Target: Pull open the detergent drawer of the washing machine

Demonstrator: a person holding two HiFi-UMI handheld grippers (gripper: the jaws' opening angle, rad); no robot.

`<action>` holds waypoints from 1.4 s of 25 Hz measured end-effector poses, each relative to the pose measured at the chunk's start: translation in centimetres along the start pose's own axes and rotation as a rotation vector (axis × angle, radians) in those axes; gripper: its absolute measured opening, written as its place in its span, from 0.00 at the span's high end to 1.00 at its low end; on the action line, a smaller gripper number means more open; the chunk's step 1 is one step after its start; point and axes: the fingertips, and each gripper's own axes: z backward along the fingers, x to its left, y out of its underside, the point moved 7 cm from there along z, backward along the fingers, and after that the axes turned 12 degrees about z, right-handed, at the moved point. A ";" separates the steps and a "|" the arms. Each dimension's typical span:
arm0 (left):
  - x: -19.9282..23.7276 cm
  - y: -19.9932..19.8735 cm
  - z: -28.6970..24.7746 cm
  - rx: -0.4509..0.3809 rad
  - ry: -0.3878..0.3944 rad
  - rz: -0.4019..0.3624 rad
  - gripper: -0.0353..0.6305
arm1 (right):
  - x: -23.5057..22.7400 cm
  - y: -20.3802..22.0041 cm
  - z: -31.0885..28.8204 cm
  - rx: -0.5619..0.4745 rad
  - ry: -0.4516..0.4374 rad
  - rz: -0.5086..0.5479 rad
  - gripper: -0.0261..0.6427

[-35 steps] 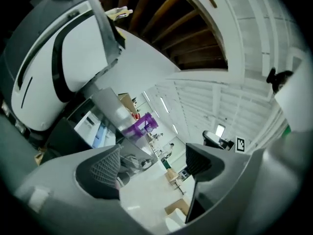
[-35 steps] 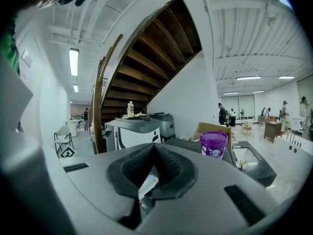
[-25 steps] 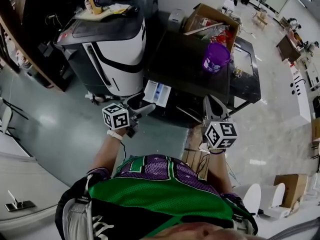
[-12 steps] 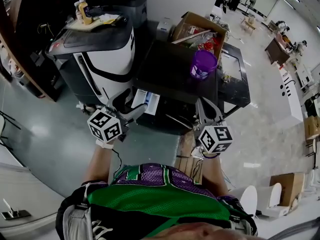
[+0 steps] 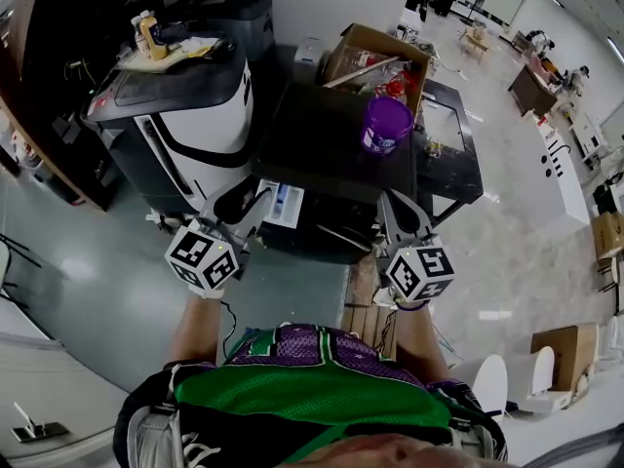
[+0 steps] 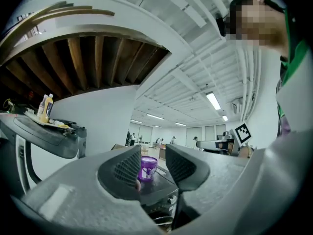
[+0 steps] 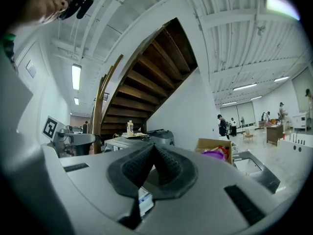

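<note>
The black washing machine stands ahead of me in the head view. From its front top left a white detergent drawer with a blue insert sticks out. My left gripper hovers just left of the drawer, apart from it. In the left gripper view its jaws are closing, with a gap and nothing between them. My right gripper hangs before the machine's front right. Its tips meet on nothing, and the drawer shows below them.
A purple tub sits on the machine's lid, with an open cardboard box behind it. A white and black appliance stands to the left, with bottles on top. A black side table is on the right.
My left gripper has drawn left and back from the drawer and rolled, with its marker cube turned over. The right gripper has barely shifted.
</note>
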 end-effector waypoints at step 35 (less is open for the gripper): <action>-5.5 -2.1 -0.8 -0.050 -0.251 -0.085 0.92 | -4.4 -3.4 -1.1 -0.099 -0.194 0.050 0.96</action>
